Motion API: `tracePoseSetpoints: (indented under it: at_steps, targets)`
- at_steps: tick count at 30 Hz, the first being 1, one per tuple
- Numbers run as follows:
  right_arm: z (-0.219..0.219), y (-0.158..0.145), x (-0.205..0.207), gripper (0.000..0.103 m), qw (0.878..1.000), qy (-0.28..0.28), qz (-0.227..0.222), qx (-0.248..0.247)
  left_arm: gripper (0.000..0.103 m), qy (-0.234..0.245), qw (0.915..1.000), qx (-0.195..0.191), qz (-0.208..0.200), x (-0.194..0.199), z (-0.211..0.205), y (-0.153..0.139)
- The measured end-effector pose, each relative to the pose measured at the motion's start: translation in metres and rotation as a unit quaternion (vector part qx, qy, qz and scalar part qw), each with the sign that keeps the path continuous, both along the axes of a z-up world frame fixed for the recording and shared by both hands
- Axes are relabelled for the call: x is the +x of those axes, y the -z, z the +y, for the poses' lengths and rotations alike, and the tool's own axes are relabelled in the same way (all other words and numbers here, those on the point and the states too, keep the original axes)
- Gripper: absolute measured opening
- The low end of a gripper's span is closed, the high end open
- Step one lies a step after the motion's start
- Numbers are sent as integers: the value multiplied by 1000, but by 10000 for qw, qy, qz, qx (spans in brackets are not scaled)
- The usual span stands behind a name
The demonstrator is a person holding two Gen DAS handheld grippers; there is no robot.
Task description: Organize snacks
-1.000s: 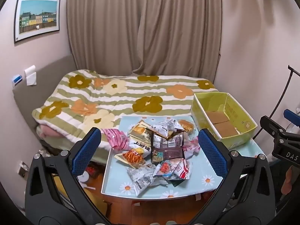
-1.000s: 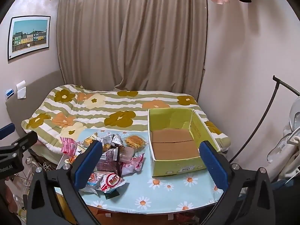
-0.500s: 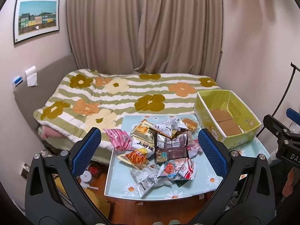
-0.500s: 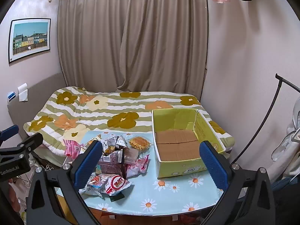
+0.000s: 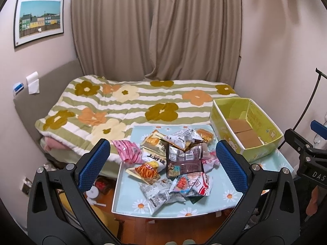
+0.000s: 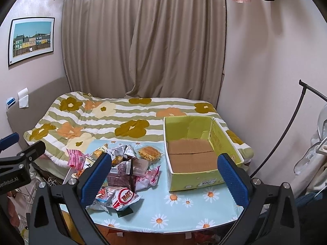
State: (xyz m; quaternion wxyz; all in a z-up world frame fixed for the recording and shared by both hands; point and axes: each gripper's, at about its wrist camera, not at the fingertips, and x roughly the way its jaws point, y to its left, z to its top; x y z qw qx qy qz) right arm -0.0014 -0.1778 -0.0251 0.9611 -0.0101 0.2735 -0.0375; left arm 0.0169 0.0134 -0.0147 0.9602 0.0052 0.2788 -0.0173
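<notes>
While the heap of snack packets [image 5: 173, 163] lies untouched on the left half of the table [image 6: 184, 210], the step in hand is judged to be choosing and reaching for a first packet, so it pays to begin at the loose edge of the pile, not its middle. A red-and-white packet [image 6: 122, 198] sits at the near edge, partly over a grey one, and looks the easiest to lift without dragging its neighbours; the dark brown bag [image 5: 183, 161] in the centre has silver packets resting on it and should wait. How many packets lie underneath is hard to tell from either view. Just right of the heap stands the yellow-green box [image 6: 204, 175], open-topped with only bare cardboard flaps showing inside. Both the left gripper [image 5: 163, 171] and the right gripper [image 6: 165, 179] hover short of the table with fingers spread wide, holding nothing. Pinching a crimped seam would likely grip better than the slippery, puffed body of a packet. Beyond the table lies a bed with a flowered cover [image 5: 132, 102].
</notes>
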Motion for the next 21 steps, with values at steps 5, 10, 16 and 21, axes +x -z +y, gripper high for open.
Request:
tracePoseSetpoints:
  at_steps: [5,10,16,21]
  targets:
    - [0,2,-2,102,10000,2,-1,16,103,4,10000,-64,-3,-2,-2,0]
    - [-1,2,-2,102,10000,14,-34,36,103,33,9999,-45,-98,-7,-4,-2]
    - [-2,2,-4,102,10000,12,-26,49,103,81,9998,-133,-115,-10,-7,-4]
    - [-4,1,-4,102,10000,4,-34,62,103,25,9999,-52,-125,-10,-6,-5]
